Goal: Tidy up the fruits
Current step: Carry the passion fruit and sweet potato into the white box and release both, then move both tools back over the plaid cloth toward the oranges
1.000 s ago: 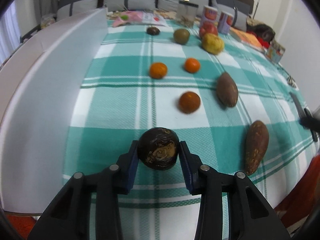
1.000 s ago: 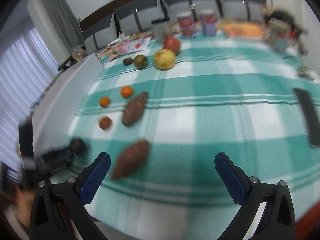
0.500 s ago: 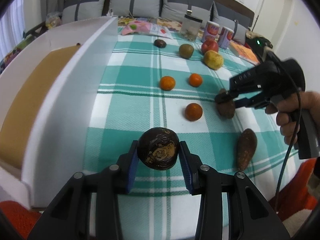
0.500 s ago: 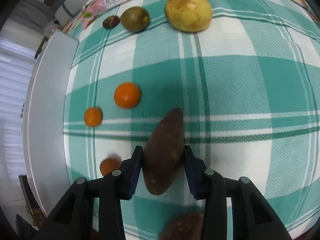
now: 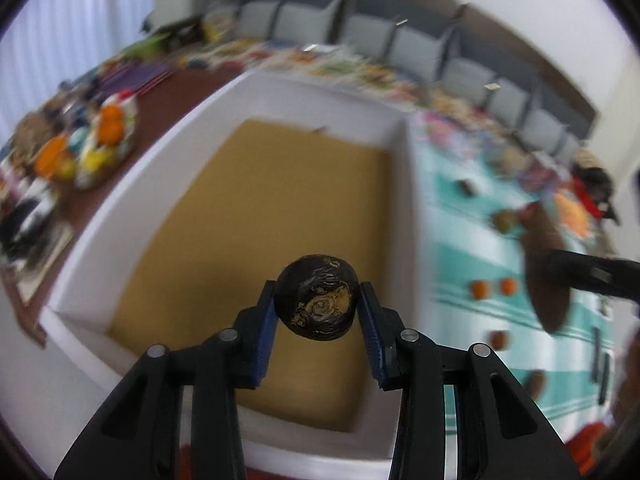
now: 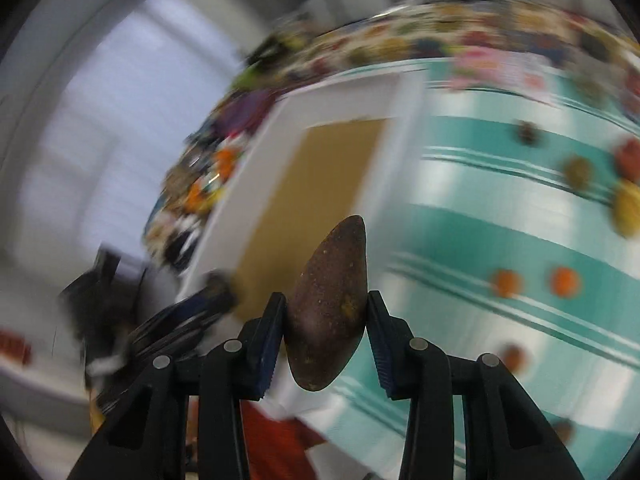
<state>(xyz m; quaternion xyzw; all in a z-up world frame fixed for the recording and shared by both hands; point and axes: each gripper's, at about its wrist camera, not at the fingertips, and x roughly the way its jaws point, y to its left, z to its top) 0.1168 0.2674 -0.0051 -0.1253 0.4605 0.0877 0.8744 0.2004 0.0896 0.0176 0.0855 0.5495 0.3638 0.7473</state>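
Note:
My left gripper (image 5: pixel 318 316) is shut on a round dark wrinkled fruit (image 5: pixel 316 297) and holds it in the air over the white box (image 5: pixel 408 216) with its brown cardboard floor. My right gripper (image 6: pixel 326 330) is shut on a long brown fruit (image 6: pixel 328 306), lifted above the near corner of the same box (image 6: pixel 256 200). In the left wrist view that long brown fruit (image 5: pixel 546 264) and the black right gripper show blurred at the right. The left gripper (image 6: pixel 212 294) with its dark fruit appears blurred at the left of the right wrist view.
On the teal checked cloth (image 5: pixel 452 240) lie small orange fruits (image 5: pixel 479 289), a green one (image 5: pixel 503 220) and a dark one (image 5: pixel 466 188). Orange fruits (image 6: pixel 506 283), a yellow fruit (image 6: pixel 628 208) and a red one (image 6: pixel 629 156) show too. A plate of colourful items (image 5: pixel 102 144) sits left of the box.
Both grippers swung left and rose, from above the cloth to over the white box. The right gripper, open a second ago, closed on the long brown fruit and lifted it.

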